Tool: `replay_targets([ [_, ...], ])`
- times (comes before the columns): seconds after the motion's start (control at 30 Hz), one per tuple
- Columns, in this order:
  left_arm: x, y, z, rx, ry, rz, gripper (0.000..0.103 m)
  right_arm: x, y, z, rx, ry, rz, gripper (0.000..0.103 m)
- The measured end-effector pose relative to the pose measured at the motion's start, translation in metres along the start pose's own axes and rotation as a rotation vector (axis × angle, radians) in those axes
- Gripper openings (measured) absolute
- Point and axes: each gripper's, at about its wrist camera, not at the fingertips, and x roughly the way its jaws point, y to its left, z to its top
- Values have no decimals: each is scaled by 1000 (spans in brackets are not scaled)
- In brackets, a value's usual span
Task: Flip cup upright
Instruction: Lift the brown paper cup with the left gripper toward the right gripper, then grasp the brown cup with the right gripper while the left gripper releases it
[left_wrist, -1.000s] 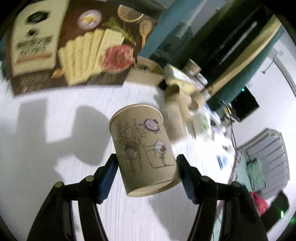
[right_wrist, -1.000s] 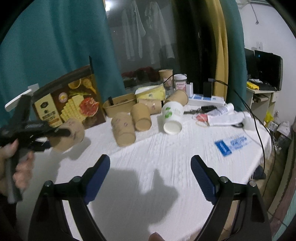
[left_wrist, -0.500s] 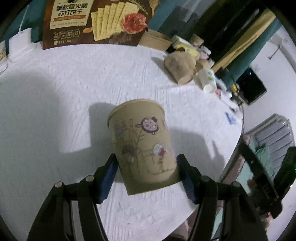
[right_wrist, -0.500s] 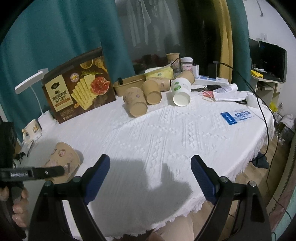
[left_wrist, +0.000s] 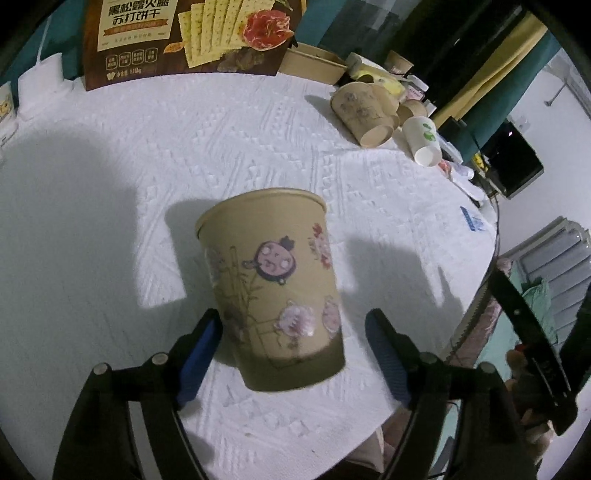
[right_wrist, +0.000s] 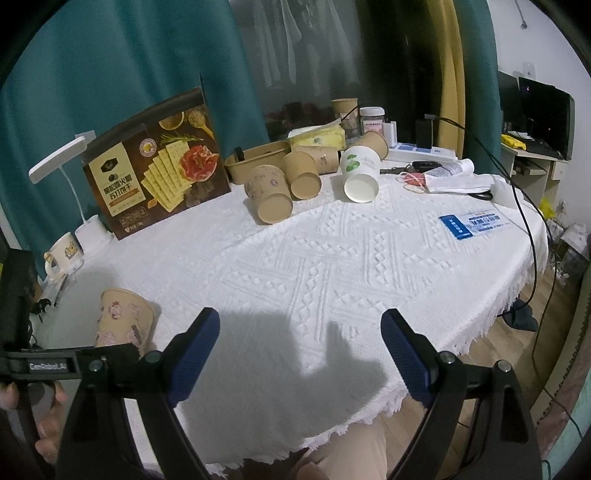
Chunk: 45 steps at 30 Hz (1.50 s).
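Left gripper (left_wrist: 293, 350) jaws, just opened, stand clear of the cup (left_wrist: 273, 291) upright between them on the white tablecloth (left_wrist: 110, 206); right gripper (right_wrist: 300, 354) gapes wide and empty; the cup's mouth faces away, interior unseen.
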Motion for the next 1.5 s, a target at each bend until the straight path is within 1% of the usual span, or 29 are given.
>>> replay_targets([
  [0.1, -17, -3, -3, 6, -33, -28, 80, 0, 0, 2, -9, 4, 15, 87],
  [0.17, -30, -5, -5, 23, -67, -43, 80, 0, 3, 8, -30, 14, 47, 87],
  [0.2, -41, -5, -7, 38, -98, -52, 80, 0, 6, 10, -40, 17, 61, 87],
  [0.23, -48, -4, -8, 48, -119, -51, 80, 0, 11, 16, -60, 24, 96, 88],
  [0.33, -70, 2, -14, 85, -206, -9, 80, 5, 28, 29, -109, 72, 217, 87],
  [0.37, -78, 6, -17, 101, -241, 24, 80, 10, 37, 33, -129, 104, 268, 87],
  [0.4, -82, 8, -19, 109, -260, 47, 80, 16, 46, 35, -149, 136, 317, 88],
  [0.43, -86, 12, -21, 117, -279, 76, 80, 22, 53, 37, -161, 158, 351, 87],
  [0.47, -90, 19, -23, 118, -295, 99, 80, 33, 64, 40, -176, 197, 398, 87],
  [0.53, -93, 30, -25, 101, -305, 126, 80, 49, 80, 42, -184, 254, 439, 87],
  [0.6, -93, 46, -26, 70, -306, 145, 80, 71, 98, 43, -172, 340, 475, 87],
  [0.67, -95, 62, -29, 40, -308, 165, 80, 88, 111, 46, -166, 403, 489, 87],
  [0.8, -101, 92, -36, -2, -312, 201, 80, 112, 130, 47, -184, 485, 488, 87],
  [0.87, -102, 106, -37, -31, -309, 202, 80, 123, 137, 47, -189, 522, 486, 87],
  [0.93, -102, 112, -38, -44, -308, 200, 80, 126, 143, 40, -188, 547, 482, 88],
  [1.07, -102, 119, -37, -45, -307, 180, 80, 136, 155, 31, -196, 598, 493, 88],
  [1.13, -101, 120, -38, -42, -303, 172, 80, 138, 159, 28, -206, 608, 493, 87],
  [1.17, -100, 121, -38, -39, -300, 165, 80, 138, 160, 27, -210, 610, 488, 84],
  [1.2, -100, 121, -38, -37, -298, 162, 80, 138, 162, 27, -218, 612, 479, 72],
  [1.23, -100, 121, -38, -35, -296, 158, 80, 138, 163, 27, -221, 611, 476, 69],
  [1.3, -101, 122, -39, -32, -298, 151, 80, 135, 165, 31, -219, 586, 467, 68],
  [1.4, -105, 125, -41, -40, -310, 143, 80, 128, 166, 44, -219, 496, 438, 68],
  [1.47, -108, 126, -42, -45, -320, 140, 80, 119, 170, 51, -266, 382, 377, 68],
  [1.5, -109, 126, -43, -46, -325, 139, 80, 112, 174, 53, -323, 290, 312, 68],
])
